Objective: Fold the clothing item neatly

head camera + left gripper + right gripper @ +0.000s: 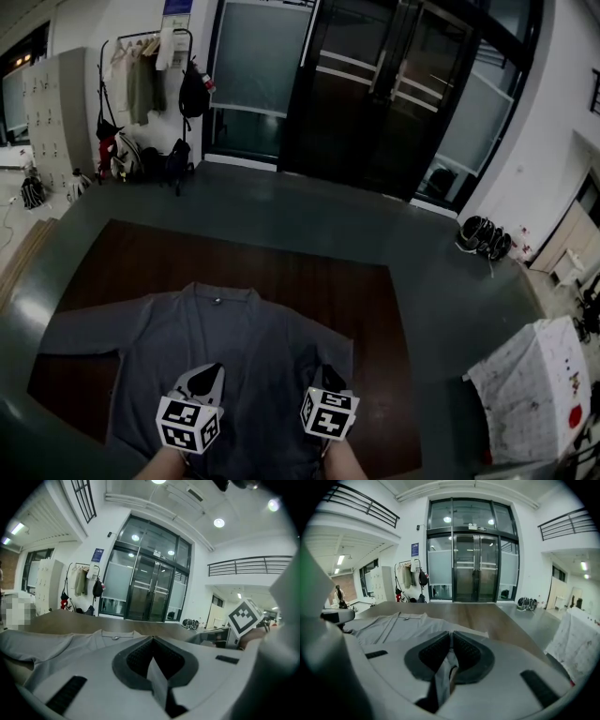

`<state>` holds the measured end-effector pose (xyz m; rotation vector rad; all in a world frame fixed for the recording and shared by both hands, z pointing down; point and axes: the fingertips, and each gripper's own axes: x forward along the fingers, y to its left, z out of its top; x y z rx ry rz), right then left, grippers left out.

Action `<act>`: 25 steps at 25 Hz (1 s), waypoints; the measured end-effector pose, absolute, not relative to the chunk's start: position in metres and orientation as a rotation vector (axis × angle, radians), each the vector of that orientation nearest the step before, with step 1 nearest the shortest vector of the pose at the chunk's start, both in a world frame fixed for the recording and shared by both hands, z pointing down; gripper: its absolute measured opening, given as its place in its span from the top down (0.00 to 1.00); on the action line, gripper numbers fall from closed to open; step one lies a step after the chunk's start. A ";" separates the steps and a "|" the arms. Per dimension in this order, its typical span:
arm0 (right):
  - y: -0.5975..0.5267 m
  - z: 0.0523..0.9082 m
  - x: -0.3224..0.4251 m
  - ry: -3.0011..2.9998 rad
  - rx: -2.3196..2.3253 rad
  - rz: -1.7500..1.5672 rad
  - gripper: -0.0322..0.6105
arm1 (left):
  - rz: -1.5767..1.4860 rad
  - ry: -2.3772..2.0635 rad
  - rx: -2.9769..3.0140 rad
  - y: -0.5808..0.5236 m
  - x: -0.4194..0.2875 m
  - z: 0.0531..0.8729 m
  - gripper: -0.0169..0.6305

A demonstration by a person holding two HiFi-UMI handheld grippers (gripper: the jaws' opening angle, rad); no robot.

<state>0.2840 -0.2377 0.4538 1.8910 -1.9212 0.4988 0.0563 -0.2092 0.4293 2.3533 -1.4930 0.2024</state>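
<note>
A grey collared garment (216,342) lies spread on the dark brown table (319,281), collar (217,298) pointing away from me and one sleeve (80,333) stretched out to the left. My left gripper (208,375) is shut on a fold of the grey fabric (157,681) at the garment's near part. My right gripper (323,375) is shut on another strip of the same fabric (443,679) a little to the right. In both gripper views the cloth runs between the dark pads. The garment's near hem is hidden under the grippers.
The table sits on a grey floor (441,309). A coat rack with hanging clothes and bags (150,103) stands at the far left, glass doors (375,94) behind. Shoes (483,236) lie at the right, and a stained white cloth (530,389) covers something at the near right.
</note>
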 end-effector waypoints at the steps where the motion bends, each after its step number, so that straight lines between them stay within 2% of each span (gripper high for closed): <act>1: -0.238 0.454 0.283 -1.921 1.892 0.507 0.92 | 0.202 -1.499 2.344 -0.209 0.053 0.430 0.96; 15: -0.270 0.445 0.251 -2.101 1.808 0.550 0.92 | 0.209 -1.643 2.308 -0.225 0.042 0.413 0.96; 25: -0.282 0.437 0.157 -2.176 1.730 0.506 0.92 | 0.174 -1.678 2.264 -0.243 -0.035 0.415 0.96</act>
